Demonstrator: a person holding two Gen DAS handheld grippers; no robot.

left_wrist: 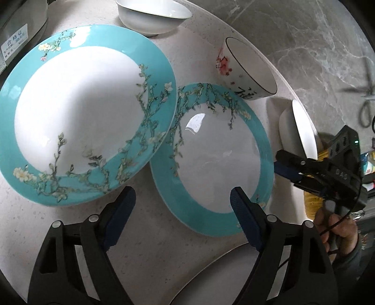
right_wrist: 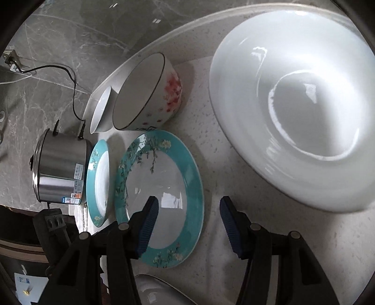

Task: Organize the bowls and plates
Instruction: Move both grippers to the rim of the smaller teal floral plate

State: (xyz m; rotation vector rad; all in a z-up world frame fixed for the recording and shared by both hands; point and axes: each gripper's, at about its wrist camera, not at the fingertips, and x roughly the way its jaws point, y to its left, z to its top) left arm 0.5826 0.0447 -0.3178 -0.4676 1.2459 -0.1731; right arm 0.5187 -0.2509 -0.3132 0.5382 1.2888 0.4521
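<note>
Nearest to me, both tools hang over the table (left_wrist: 145,246) with nothing between their fingers: the left gripper (left_wrist: 182,206) stands wide, the right gripper (right_wrist: 188,219) a little narrower, its jaws also free. I judge that the sorting has hardly begun, because no stack is made yet.

Just below them lies the smaller teal plate (left_wrist: 211,159). The bigger teal plate (left_wrist: 77,117) overlaps its edge, so it must probably go first. A big white bowl (right_wrist: 293,112) waits to the right of the right gripper.

Farther off, the flowered bowl (left_wrist: 248,70) and a small white bowl (left_wrist: 152,16) stand apart, not nested.

At the far edge a steel cooker (right_wrist: 61,171) with its cord (right_wrist: 70,77) crowds the plates.
</note>
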